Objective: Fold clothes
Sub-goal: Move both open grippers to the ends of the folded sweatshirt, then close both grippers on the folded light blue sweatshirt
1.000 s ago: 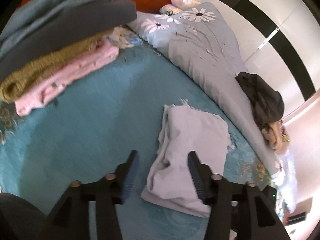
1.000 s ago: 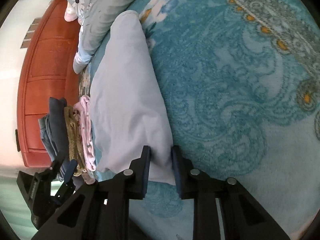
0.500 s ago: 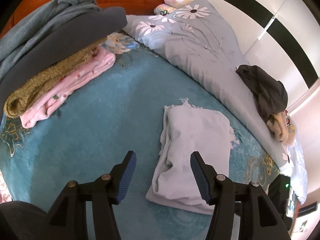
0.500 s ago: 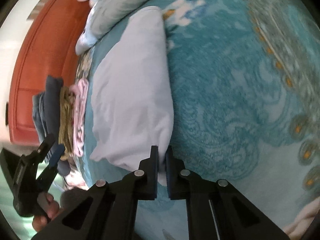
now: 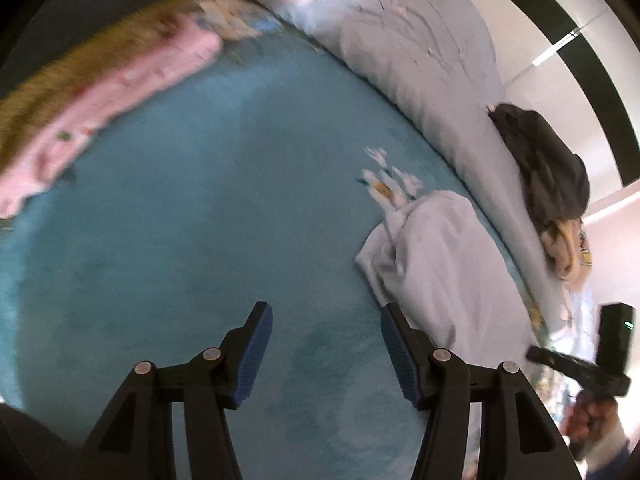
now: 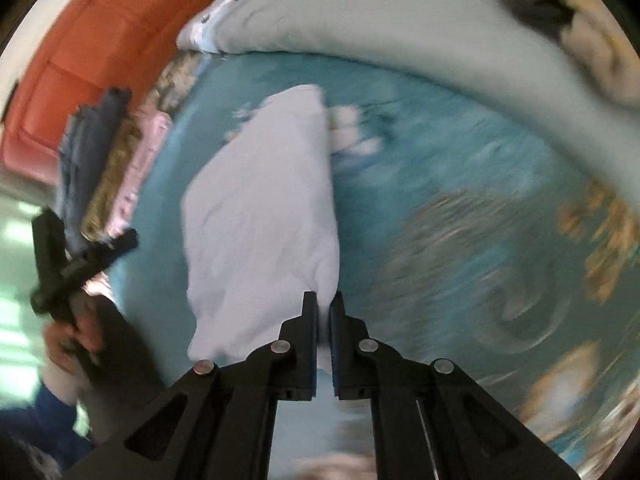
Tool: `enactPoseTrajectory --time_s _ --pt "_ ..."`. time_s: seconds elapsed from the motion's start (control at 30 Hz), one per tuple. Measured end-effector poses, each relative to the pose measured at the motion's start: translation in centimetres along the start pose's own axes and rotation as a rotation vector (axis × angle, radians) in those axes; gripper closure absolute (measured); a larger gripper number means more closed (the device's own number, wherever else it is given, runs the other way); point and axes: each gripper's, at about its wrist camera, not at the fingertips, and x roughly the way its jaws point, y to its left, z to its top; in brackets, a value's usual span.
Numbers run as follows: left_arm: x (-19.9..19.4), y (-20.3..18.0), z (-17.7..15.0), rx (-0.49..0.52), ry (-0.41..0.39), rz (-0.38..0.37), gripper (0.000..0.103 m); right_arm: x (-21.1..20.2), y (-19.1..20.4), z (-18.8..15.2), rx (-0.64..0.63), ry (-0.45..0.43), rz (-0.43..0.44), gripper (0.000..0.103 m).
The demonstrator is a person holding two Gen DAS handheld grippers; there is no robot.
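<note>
A folded pale lilac garment [image 6: 264, 208] lies on the teal patterned bedspread [image 6: 432, 200]. My right gripper [image 6: 324, 304] is shut on its near edge, the cloth pinched between the black fingers. In the left wrist view the same lilac garment [image 5: 444, 264] lies to the right, just beyond the right blue pad [image 5: 394, 344]. My left gripper [image 5: 326, 330] is open over bare teal bedspread [image 5: 208, 208], with nothing between its fingers. The left gripper also appears at the left edge of the right wrist view, held in a hand [image 6: 68, 332].
A stack of folded clothes, pink [image 5: 104, 92] under tan and dark ones, sits at the far left near the orange headboard [image 6: 92, 44]. A grey floral duvet [image 5: 420, 56] runs along the far side, with a dark garment [image 5: 548, 168] piled on it.
My left gripper has swung left off the lilac garment, which now lies to its right. My right gripper stays shut on the garment's edge and has turned, blurring both views.
</note>
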Motion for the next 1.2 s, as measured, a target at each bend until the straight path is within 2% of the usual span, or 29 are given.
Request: enactPoseTrajectory --time_s 0.07,0.2,0.27,0.3,0.4,0.47,0.57,0.67,0.73,0.8,0.9,0.93,1.0,1.03,1.07,1.1,1.2 --pt "1.5 -0.8 0.5 -0.013 0.043 -0.068 0.042 0.3 -2.6 1.0 0.059 0.036 -0.018 0.097" --pt "4.5 -1.2 1.7 -0.077 0.133 -0.166 0.036 0.8 -4.1 0.7 0.128 0.031 -0.035 0.089" --pt "5.7 -1.1 2.4 -0.101 0.145 -0.182 0.034 0.4 -4.7 -0.7 0.197 -0.035 -0.014 0.062" --pt "6.2 -1.1 2.6 -0.111 0.148 -0.179 0.032 0.0 -5.1 -1.6 0.244 -0.081 0.003 0.06" --pt "8.0 -1.2 3.2 -0.14 0.18 -0.175 0.031 0.1 -6.5 -5.3 0.443 -0.208 0.104 0.059" --pt "9.0 -1.7 3.4 -0.13 0.19 -0.168 0.031 1.5 -7.1 -8.0 0.572 -0.246 0.159 0.059" --pt "9.6 -2.6 3.6 -0.114 0.183 -0.153 0.029 3.8 -5.9 -10.5 0.694 -0.299 0.236 0.059" --pt "9.9 -3.3 3.7 -0.11 0.172 -0.159 0.027 4.3 -5.4 -11.7 0.801 -0.41 0.283 0.059" --pt "10.4 -4.0 3.7 -0.106 0.192 -0.195 0.027 5.1 -5.2 -12.0 0.867 -0.463 0.307 0.059" --pt "10.9 -4.7 3.6 -0.1 0.22 -0.222 0.028 5.7 -4.8 -11.6 0.894 -0.484 0.324 0.059" --pt "11.6 -5.5 3.4 -0.068 0.236 -0.219 0.029 6.3 -3.9 -10.5 0.91 -0.492 0.332 0.059" --pt "11.7 -5.3 3.3 -0.083 0.23 -0.219 0.031 6.5 -3.7 -10.0 0.919 -0.494 0.34 0.056" --pt "11.6 -4.7 3.3 -0.12 0.217 -0.216 0.048 6.4 -3.7 -9.5 0.926 -0.494 0.327 0.058" --pt "11.5 -4.3 3.2 -0.158 0.209 -0.216 0.053 6.0 -3.4 -9.1 0.908 -0.495 0.316 0.066" --pt "11.3 -3.9 3.1 -0.195 0.201 -0.218 0.063 5.6 -3.0 -8.7 0.889 -0.496 0.304 0.083" --pt "11.2 -3.8 2.8 -0.214 0.193 -0.218 0.077 5.2 -2.7 -8.3 0.871 -0.498 0.293 0.089" --pt "10.2 -4.4 2.5 -0.207 0.16 -0.201 0.084 4.0 -1.6 -7.0 0.816 -0.501 0.258 0.093"
